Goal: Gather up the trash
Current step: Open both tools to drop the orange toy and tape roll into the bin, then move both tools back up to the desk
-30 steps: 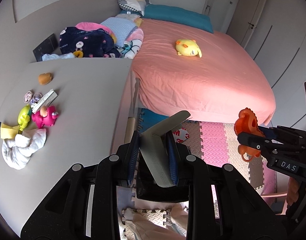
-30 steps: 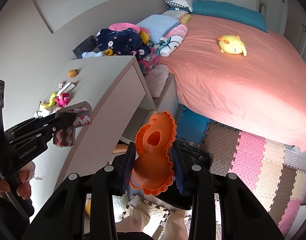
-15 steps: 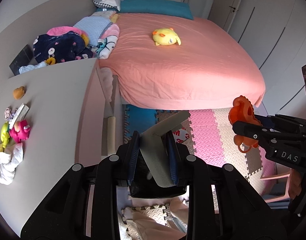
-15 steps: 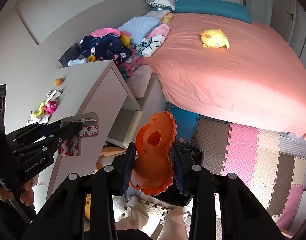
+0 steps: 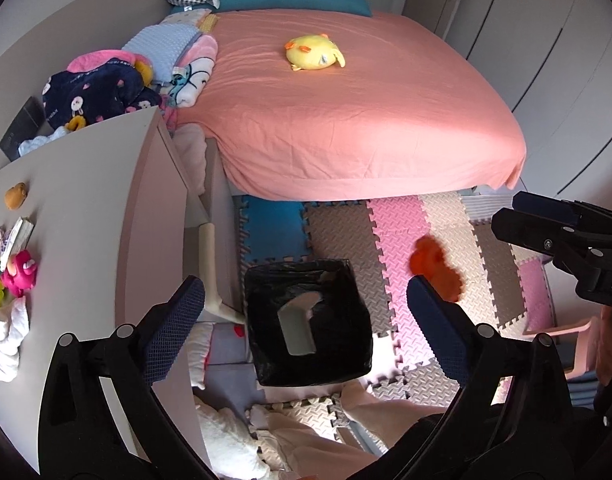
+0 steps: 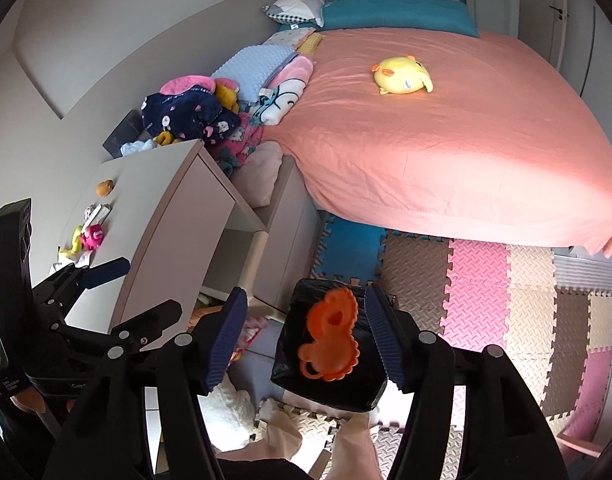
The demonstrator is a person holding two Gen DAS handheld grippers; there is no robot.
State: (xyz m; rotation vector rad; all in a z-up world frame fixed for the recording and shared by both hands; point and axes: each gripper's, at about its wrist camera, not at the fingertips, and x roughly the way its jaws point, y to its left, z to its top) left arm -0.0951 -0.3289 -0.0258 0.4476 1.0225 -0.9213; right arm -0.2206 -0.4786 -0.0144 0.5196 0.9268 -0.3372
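Note:
A black-lined trash bin (image 5: 338, 364) stands on the foam floor mat below both grippers; it also shows in the right wrist view (image 6: 289, 364). My left gripper (image 5: 306, 312) is open above it, and a grey folded piece (image 5: 297, 328) sits loose over the bin's opening. My right gripper (image 6: 306, 328) is open, and an orange ruffled piece (image 6: 330, 340) is loose between its fingers above the bin. The same orange piece (image 5: 436, 274) looks blurred in the left wrist view, in the air right of the bin.
A pale desk (image 5: 85, 240) on the left carries small toys (image 5: 19, 276) and a white cloth (image 5: 5, 340). A pink bed (image 5: 346, 120) with a yellow plush (image 5: 312, 52) fills the back. Coloured foam tiles (image 5: 426, 232) cover the floor. A pink chair (image 5: 562, 344) stands at right.
Both grippers have opened. The grey piece has left the left gripper and dropped towards the bin; the orange piece has left the right gripper's fingers. Both views have swung from the desk towards the bin.

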